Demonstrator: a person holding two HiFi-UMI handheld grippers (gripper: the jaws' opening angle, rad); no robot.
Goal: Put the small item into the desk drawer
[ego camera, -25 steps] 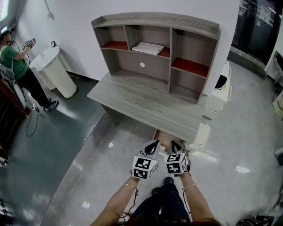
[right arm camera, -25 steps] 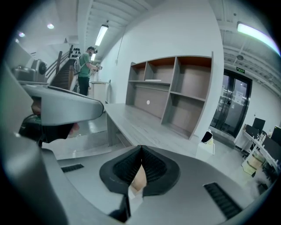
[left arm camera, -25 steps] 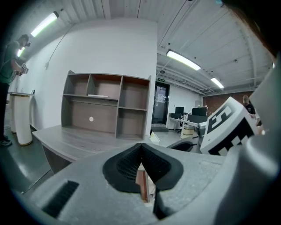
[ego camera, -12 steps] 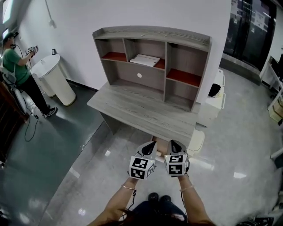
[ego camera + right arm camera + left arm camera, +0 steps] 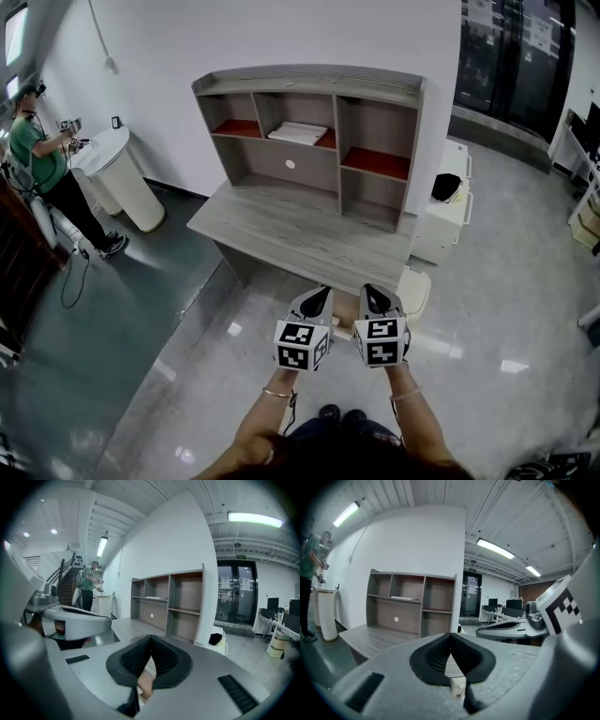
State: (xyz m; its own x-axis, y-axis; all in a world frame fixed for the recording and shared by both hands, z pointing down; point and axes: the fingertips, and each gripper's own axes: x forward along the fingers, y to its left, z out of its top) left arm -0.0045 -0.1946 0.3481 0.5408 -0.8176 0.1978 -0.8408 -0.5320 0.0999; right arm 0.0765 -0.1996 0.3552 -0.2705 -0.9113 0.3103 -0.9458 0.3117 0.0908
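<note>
I hold both tongs side by side in front of me. The left tongs (image 5: 317, 298) and the right tongs (image 5: 371, 294) are each closed tip to tip, with nothing pinched that I can see. The counter (image 5: 300, 230) lies at 12 o'clock from them, its shelf unit (image 5: 375, 122) standing along the far edge. A tan patch (image 5: 346, 311) shows between the tongs, below the counter's front edge. I cannot tell whether it is the drawer, and I cannot pick out the small item.
</note>
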